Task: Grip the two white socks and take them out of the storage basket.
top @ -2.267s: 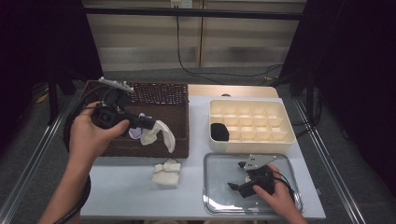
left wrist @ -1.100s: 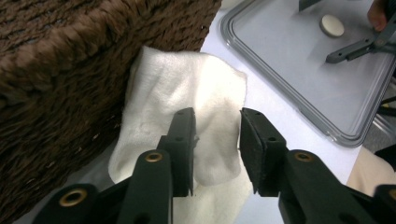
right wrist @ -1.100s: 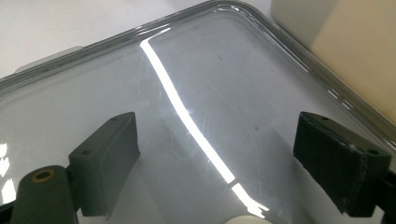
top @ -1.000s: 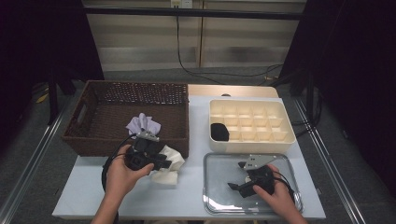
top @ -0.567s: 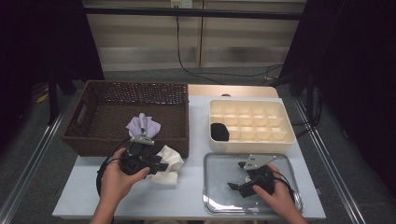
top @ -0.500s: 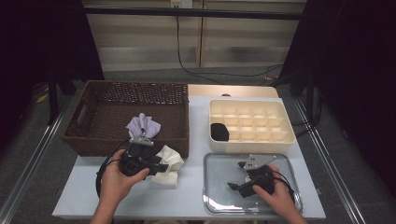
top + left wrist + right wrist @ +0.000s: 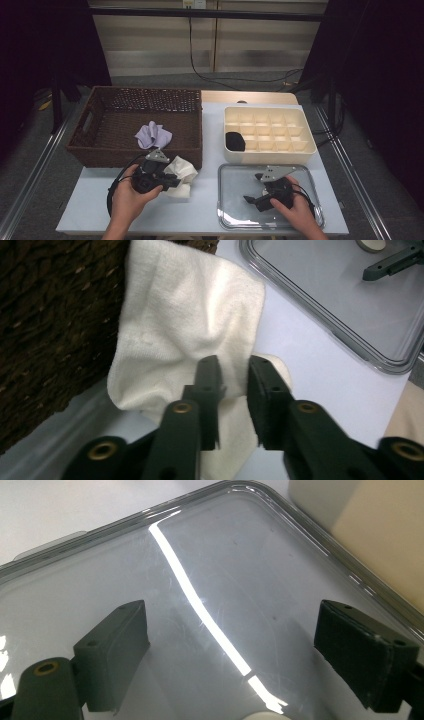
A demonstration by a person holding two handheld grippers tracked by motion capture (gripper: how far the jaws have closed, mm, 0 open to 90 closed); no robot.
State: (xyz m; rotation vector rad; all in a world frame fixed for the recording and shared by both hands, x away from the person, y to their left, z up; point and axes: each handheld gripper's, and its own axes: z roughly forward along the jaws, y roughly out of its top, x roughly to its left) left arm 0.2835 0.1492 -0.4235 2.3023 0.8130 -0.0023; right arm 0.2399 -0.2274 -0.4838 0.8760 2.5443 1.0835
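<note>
Left tool (image 7: 234, 385) has just been closing its jaws, and they now pinch a fold of the white cloth (image 7: 185, 325), which lies on the counter (image 7: 90, 210) against the wicker basket (image 7: 95, 150). Right tool (image 7: 235, 655) rests wide open over the clear tray (image 7: 240, 555).

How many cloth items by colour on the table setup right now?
White cloth: 1
Lilac cloth: 1
Black cloth: 1
Total: 3
</note>
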